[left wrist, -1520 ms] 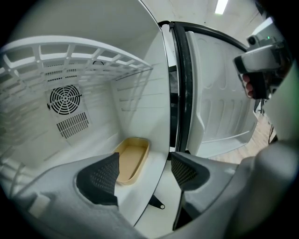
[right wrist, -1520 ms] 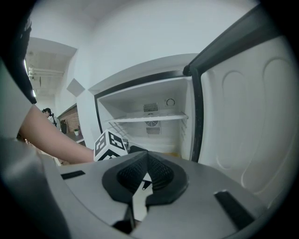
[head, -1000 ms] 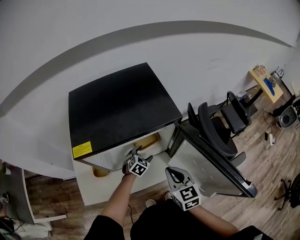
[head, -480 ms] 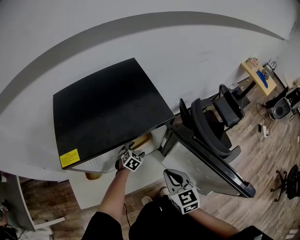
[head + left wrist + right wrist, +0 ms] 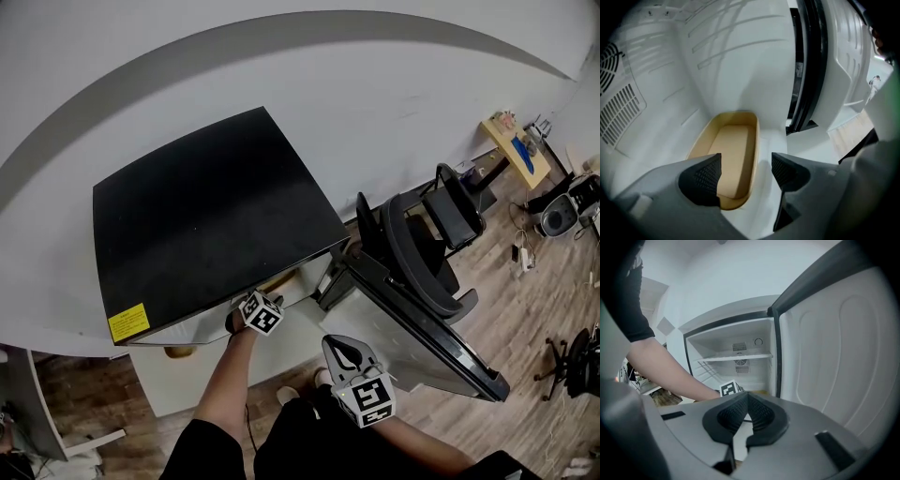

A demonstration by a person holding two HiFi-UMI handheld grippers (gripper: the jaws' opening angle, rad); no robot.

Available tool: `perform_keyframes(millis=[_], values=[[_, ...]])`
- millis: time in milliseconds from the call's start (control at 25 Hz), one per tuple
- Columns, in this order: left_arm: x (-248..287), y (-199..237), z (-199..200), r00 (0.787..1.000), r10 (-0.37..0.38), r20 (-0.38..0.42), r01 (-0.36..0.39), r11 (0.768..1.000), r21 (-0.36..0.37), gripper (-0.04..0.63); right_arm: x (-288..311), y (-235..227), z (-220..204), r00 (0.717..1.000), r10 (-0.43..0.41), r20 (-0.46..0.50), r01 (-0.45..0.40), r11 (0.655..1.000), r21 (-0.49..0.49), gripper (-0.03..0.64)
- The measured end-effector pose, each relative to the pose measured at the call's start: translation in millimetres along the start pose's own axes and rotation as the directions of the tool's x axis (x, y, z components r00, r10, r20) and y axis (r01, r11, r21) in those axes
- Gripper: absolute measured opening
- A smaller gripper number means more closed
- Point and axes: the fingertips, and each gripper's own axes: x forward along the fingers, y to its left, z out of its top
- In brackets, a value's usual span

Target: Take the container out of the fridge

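A tan oval container (image 5: pixel 732 154) lies empty on the white floor of the open fridge. My left gripper (image 5: pixel 744 172) is inside the fridge and open, its jaws straddling the container's near right rim without touching it. In the head view the left gripper (image 5: pixel 259 310) reaches under the fridge's black top (image 5: pixel 206 216), and only a sliver of the container (image 5: pixel 284 280) shows. My right gripper (image 5: pixel 342 352) hangs shut and empty in front of the fridge. The right gripper (image 5: pixel 746 416) looks into the fridge, past the left forearm (image 5: pixel 665 371).
The fridge door (image 5: pixel 422 323) stands wide open to the right. A black office chair (image 5: pixel 422 239) stands just behind the door. Inside the fridge are a wire shelf (image 5: pixel 736 357) and a vent grille (image 5: pixel 618 112). The floor is wood; a wall runs behind.
My left gripper has moved deeper into the fridge, under its top. The right gripper has stayed almost in place. The head view has shifted a little.
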Motion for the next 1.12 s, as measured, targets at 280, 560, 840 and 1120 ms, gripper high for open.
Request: perform_keyframes(millis=[280,560,840,1120], values=[[5,-14,7,0.999,-0.044,-0.018,0.046,0.994,0.096,0.330,2,5,-1,1.000,0.017,-0.006,-0.017,1.000,-0.001,-0.003],[8,-9,0,0.996,0.019,-0.083,0.001,0.972,0.236,0.178,-6,1,-5,1.000,0.003,-0.014,-0.003,1.000,-0.006,-0.004],[-2,0,-3,0.996,0.065,-0.059,-0.055,0.984,0.168,0.048,-18,1,-4,1.000,-0.007,-0.014,0.006,1.000,-0.022,-0.003],[-32,-11,-6,0.999,0.033,0.029,-0.033,0.999,0.001,0.044,-26,6,-2,1.000,0.000,0.005,0.000,1.000,-0.028,-0.003]])
